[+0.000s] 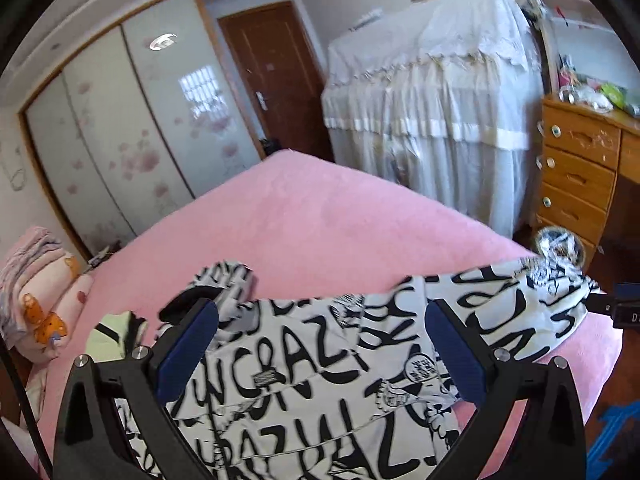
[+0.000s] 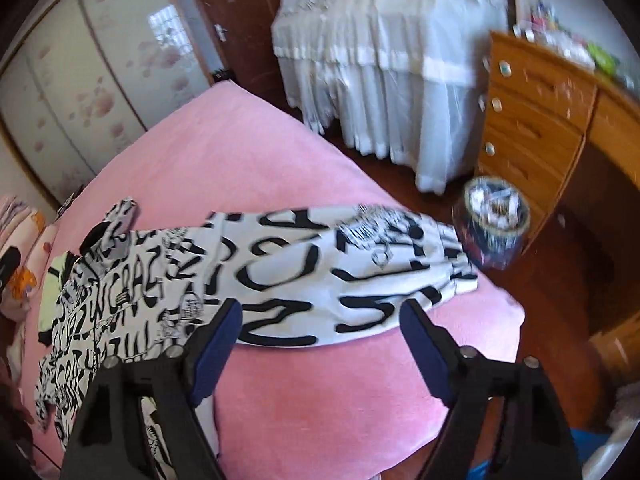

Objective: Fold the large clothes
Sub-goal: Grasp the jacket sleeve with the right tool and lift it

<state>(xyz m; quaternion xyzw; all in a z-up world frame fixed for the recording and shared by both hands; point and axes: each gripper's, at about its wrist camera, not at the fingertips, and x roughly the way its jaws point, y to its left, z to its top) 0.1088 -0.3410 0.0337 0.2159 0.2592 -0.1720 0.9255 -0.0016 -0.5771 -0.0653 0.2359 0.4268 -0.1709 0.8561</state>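
Sprawling across the lower centre of the pink fleece bed cover (image 2: 320, 400), the white black-lettered cotton garment (image 2: 304, 264) reaches its right edge; both the left gripper (image 1: 320, 344) and right gripper (image 2: 320, 332) gape wide, holding nothing; a careless tug could slide the cloth floorward.

Right gripper (image 2: 320, 320) with jaws spread above pink bed (image 2: 320, 408), black-and-white lettered garment (image 2: 280, 264) laid flat, patterned bin (image 2: 494, 220) beside wooden drawers (image 2: 532, 120).
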